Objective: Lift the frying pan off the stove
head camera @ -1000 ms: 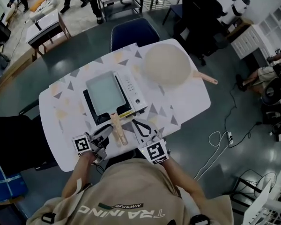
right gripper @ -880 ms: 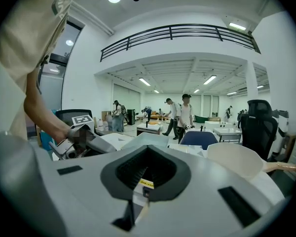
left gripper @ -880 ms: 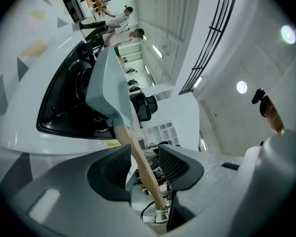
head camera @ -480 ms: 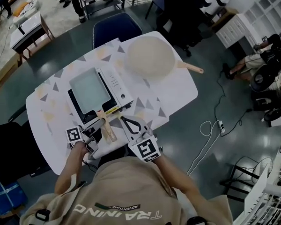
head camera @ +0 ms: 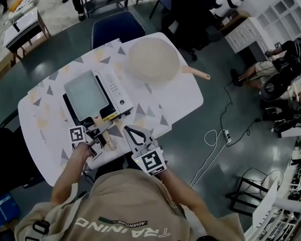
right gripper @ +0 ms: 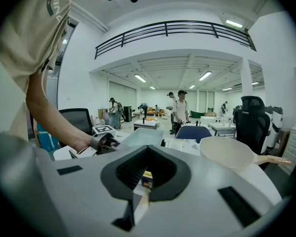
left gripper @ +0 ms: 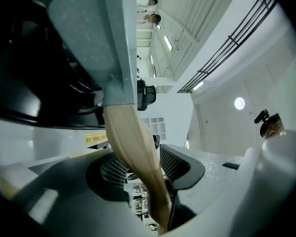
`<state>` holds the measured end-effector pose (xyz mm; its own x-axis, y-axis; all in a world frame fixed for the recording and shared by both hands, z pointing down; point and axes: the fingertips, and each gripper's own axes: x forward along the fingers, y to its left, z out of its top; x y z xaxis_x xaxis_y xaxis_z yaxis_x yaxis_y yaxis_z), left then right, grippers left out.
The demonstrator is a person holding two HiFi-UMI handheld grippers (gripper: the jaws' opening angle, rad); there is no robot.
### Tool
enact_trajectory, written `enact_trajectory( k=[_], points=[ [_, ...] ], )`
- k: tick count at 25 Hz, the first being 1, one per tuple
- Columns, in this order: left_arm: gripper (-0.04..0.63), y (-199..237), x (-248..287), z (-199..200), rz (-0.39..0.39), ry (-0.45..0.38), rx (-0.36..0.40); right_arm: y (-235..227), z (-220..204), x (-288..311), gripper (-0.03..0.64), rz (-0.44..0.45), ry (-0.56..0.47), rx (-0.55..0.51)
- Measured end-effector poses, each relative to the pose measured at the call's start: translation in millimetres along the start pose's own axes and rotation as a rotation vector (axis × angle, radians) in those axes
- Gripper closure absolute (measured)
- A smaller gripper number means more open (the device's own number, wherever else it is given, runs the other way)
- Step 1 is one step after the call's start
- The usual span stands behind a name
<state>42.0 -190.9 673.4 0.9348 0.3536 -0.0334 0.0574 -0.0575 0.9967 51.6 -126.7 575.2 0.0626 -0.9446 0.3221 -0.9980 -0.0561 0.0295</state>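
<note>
Jaws of the left gripper [head camera: 101,134] stand wide and have just been opening. The pale wooden handle [left gripper: 133,147] runs between them, and they do not squeeze it. The right gripper [head camera: 128,130] sits just to its right, with jaws that look closed at the tips and hold nothing. Past them, the grey square-cornered frying pan [head camera: 85,90] rests on the black-and-white stove [head camera: 119,93] on the white patterned table [head camera: 183,97]. Far right lies a round cream pan [head camera: 153,59]. Both pans show only their smooth insides.
</note>
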Motion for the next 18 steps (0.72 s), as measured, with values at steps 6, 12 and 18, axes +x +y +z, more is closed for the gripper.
enact_trajectory(
  k=[6,12,18],
  points=[
    [0.444,-0.1,19.6,-0.2,-0.015,0.008,-0.031,-7.5,-2.8,-2.6,0.62,-0.001,0.001,0.001],
    [0.58,-3.2,21.3,1.5,-0.02,-0.02,-0.051,-11.5,-6.1,-0.3,0.62,0.018,-0.01,0.007],
    [0.578,-6.7,17.3,-7.1,0.037,-0.01,-0.033,-14.0,-5.1,4.2,0.62,0.047,-0.032,0.011]
  ],
)
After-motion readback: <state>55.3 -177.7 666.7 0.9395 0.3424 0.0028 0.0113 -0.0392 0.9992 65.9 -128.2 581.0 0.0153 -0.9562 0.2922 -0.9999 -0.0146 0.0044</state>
